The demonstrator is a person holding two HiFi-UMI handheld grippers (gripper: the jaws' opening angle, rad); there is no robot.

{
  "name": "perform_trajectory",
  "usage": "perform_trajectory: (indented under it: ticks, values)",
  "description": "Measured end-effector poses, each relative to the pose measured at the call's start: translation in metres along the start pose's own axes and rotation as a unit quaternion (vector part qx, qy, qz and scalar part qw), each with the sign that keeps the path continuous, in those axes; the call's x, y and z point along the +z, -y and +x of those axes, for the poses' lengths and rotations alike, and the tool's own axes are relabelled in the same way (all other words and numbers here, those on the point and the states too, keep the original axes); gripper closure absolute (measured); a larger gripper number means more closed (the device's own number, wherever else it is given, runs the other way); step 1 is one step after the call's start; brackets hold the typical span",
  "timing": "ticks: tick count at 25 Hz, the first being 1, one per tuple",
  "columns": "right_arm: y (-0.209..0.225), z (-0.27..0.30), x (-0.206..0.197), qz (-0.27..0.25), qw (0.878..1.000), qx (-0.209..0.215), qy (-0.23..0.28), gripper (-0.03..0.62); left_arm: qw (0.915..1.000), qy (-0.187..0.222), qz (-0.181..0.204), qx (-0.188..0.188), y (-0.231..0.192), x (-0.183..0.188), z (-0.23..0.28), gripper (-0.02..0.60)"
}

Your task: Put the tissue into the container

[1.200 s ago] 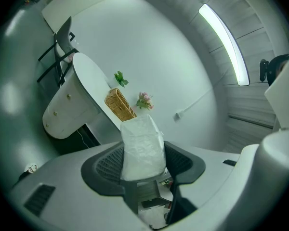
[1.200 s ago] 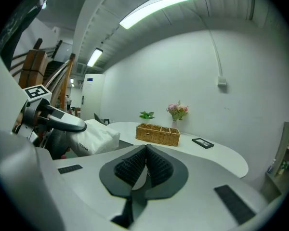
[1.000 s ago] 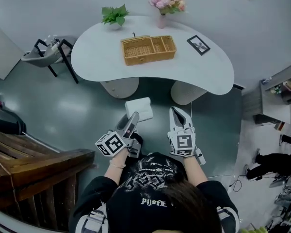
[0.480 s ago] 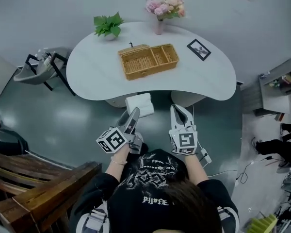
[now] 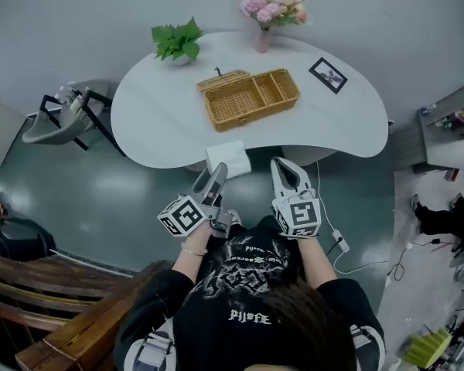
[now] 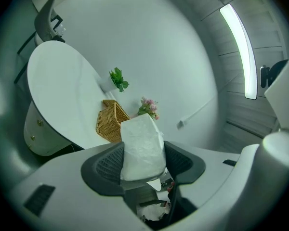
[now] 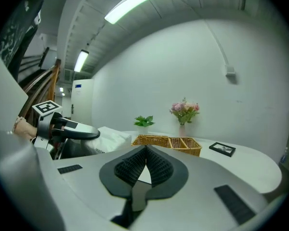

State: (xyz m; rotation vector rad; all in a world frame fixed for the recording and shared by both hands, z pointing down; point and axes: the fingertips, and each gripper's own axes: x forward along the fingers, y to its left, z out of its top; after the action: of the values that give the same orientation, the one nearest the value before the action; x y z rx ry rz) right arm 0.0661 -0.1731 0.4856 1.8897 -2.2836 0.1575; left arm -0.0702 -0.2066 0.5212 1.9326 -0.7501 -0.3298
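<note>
Left hand-held gripper (image 5: 214, 178) has its jaws clamped on the white plastic-wrapped tissue pack (image 5: 229, 158), which stands up between the pads; the pack hangs in the air right at the 6 o'clock edge of the white kidney-shaped desk (image 5: 155, 122); right hand-held gripper (image 5: 286, 178) rides alongside at 3 o'clock, jaws pressed together, nothing in them; the woven wicker basket container (image 5: 251, 114) sits mid-desk, 12 o'clock from the pack and well apart, both compartments looking bare; my read: the pickup is done and the pack is only at the doorstep; left to do are the reach over the basket, lowering in, and letting go.
</note>
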Motion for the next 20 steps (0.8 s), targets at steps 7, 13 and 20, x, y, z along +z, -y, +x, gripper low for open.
perform_trajectory:
  ticks: [7, 13, 20]
  values:
    - [-0.004, 0.019, 0.007, 0.002, 1.000, 0.017, -0.009, 0.569, 0.9997, 0.017, -0.005, -0.016, 0.001, 0.020, 0.012, 0.321]
    - [0.011, 0.045, 0.016, -0.018, 0.999, 0.045, -0.013, 0.570, 0.9996, 0.029, -0.004, 0.000, -0.003, 0.026, 0.032, 0.321]
    - [0.025, 0.081, 0.025, -0.041, 0.994, 0.100, -0.029, 0.569, 0.9980, 0.057, -0.018, 0.019, -0.007, 0.038, 0.058, 0.321]
